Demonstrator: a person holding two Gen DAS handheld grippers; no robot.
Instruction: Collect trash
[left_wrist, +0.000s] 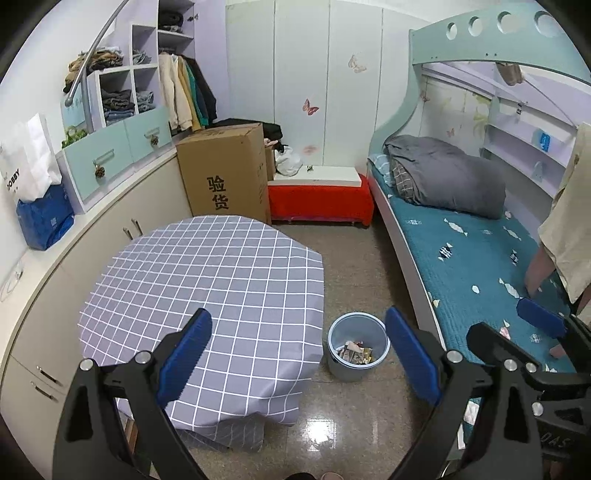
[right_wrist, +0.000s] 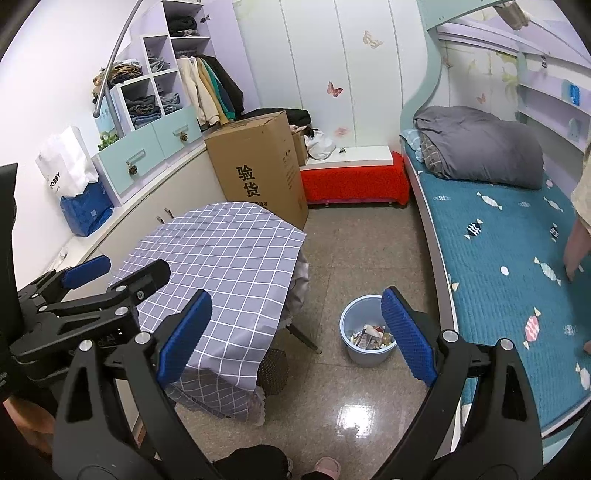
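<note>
Both grippers' blue fingers (left_wrist: 184, 354) spread wide, empty, above a floor bin (left_wrist: 356, 347) holding crumpled wrappers (left_wrist: 356, 354).

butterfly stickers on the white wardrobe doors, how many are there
2 clear ones: a pale butterfly high on the doors and a pink butterfly lower, left of it. A faint pinkish mark sits lower still, too blurred to name. More may hide behind the cardboard box.

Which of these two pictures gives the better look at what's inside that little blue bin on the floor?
The right wrist view. There the blue bin opens more toward the camera, so the wrappers and paper scraps inside show clearly. In the left wrist view the bin is just as unblocked, but its contents look smaller and darker.
</note>
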